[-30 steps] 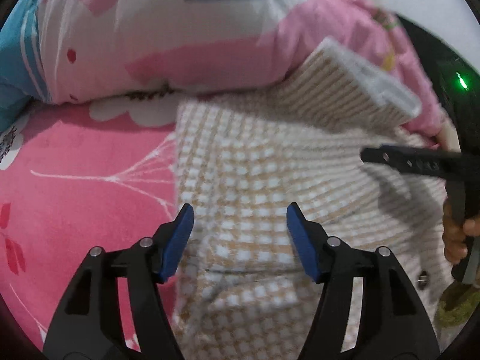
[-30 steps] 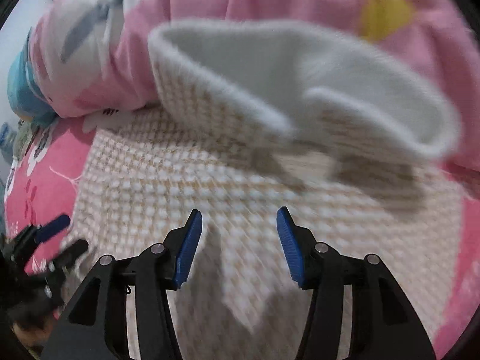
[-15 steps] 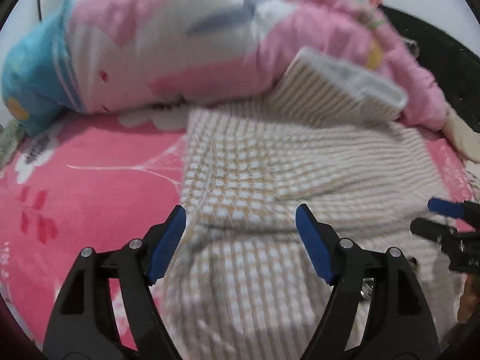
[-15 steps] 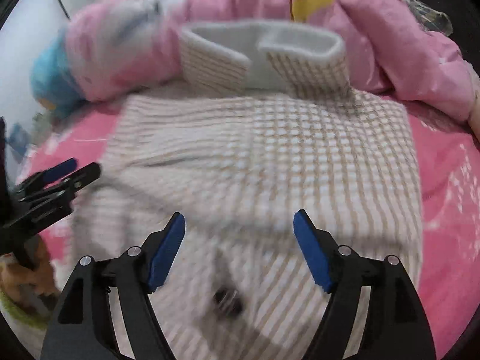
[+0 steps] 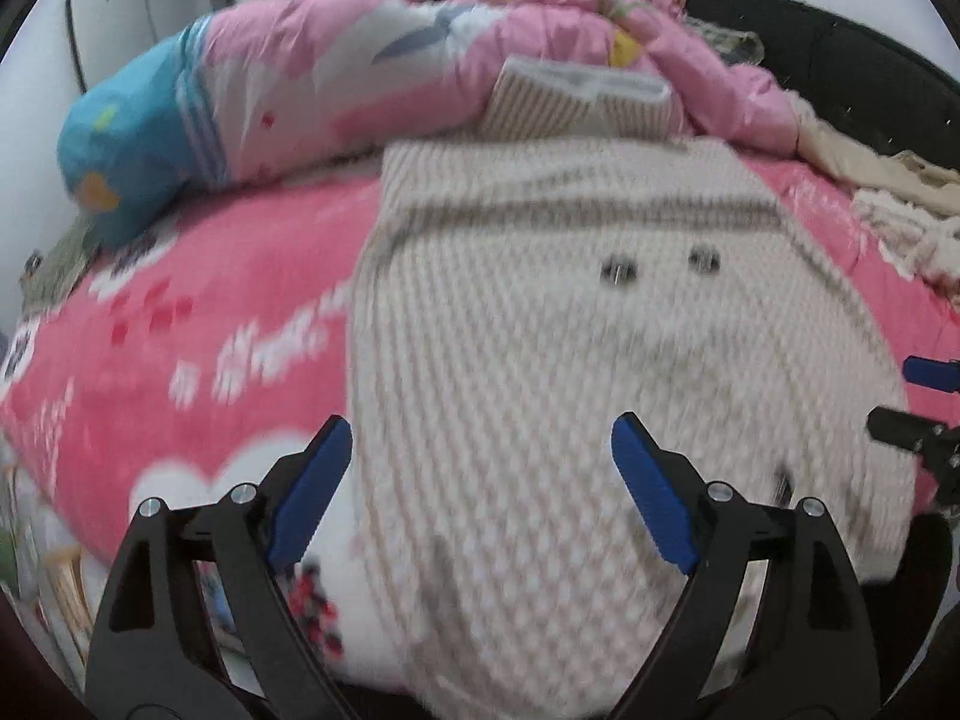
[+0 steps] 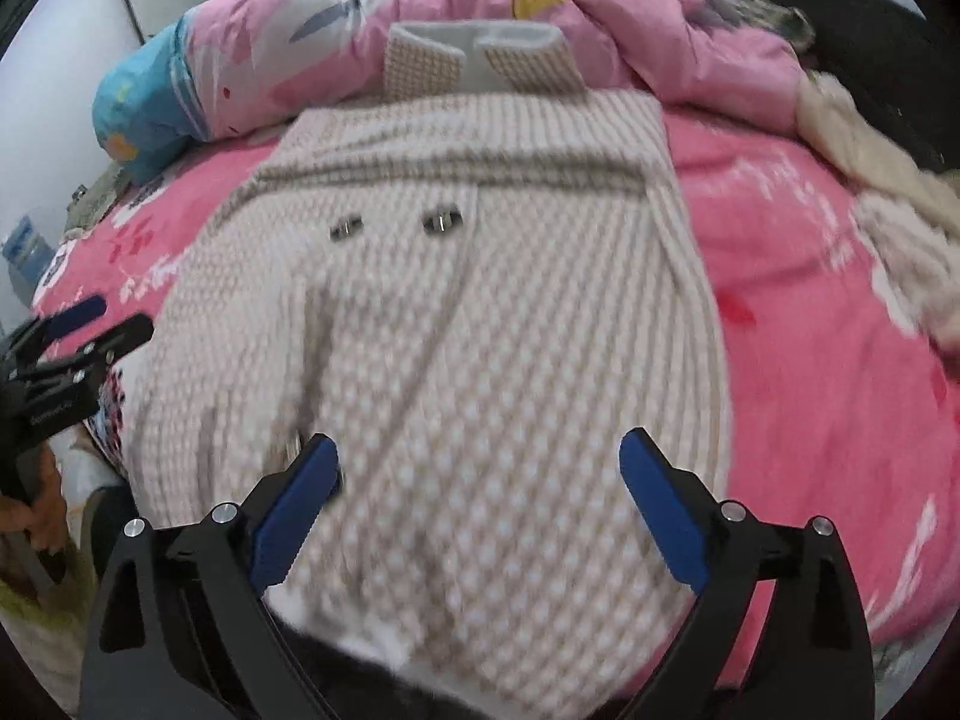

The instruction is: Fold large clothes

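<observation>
Both tongs are wide open and hold nothing. The left gripper hangs over the near part of the checked coat, and its jaws have just been opening, with coat under them but nothing pinched. The right gripper hangs over the near part of the same coat too, and its jaws have also just been opening, with nothing pinched either. In the right view the left gripper shows far off to the left side, near the coat's left edge, with a bit of a hand below it. The coat lies flat on the pink bed sheet, with its sides folded in so it looks like a long strip. Ahead of the tongs, two small dark buttons sit side by side on the front. Farther on, the collar leans up against the puffy pink quilt. It looks like the next job is to fold the bottom up. To do it well, each tong should bite one near corner, catch all the layers, lift both together, and lay the hem down even, close to the collar. If one side goes first, the fold may come out crooked.
</observation>
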The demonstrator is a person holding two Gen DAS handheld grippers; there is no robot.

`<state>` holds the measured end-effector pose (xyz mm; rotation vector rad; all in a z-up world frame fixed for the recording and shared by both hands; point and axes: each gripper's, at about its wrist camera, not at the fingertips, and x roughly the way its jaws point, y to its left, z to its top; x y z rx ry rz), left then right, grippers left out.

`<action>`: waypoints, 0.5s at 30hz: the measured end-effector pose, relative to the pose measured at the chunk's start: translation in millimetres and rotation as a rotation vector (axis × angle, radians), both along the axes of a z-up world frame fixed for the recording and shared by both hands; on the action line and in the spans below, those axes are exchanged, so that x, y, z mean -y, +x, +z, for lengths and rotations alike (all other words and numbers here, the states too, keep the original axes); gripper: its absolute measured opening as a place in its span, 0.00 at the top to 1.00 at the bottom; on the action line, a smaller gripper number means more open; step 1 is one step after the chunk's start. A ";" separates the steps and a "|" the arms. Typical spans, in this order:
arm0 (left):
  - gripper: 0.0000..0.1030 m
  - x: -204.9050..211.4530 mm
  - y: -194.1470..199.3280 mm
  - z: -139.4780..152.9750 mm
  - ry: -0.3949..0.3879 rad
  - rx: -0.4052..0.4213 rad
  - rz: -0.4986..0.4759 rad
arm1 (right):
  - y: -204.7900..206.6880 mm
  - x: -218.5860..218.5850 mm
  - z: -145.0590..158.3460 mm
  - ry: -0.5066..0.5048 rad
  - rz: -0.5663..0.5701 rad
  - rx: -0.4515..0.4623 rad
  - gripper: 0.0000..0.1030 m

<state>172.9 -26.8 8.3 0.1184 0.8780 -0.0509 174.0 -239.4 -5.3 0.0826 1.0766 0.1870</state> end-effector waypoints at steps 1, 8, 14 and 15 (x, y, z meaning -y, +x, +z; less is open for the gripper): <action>0.18 -1.9 -6.6 -5.6 0.003 -0.009 0.009 | -4.2 0.5 -7.3 0.008 -0.008 -0.013 0.10; 0.18 -16.6 -31.4 -50.4 0.017 -0.082 0.076 | -12.2 -5.7 -43.9 -0.014 -0.030 -0.038 0.09; 0.15 -22.1 -32.9 -61.2 -0.015 -0.085 0.091 | -12.3 -13.0 -48.1 -0.067 -0.026 -0.022 0.06; 0.14 -22.8 -32.7 -62.3 -0.017 -0.087 0.091 | -12.8 -13.5 -47.6 -0.067 -0.028 -0.021 0.06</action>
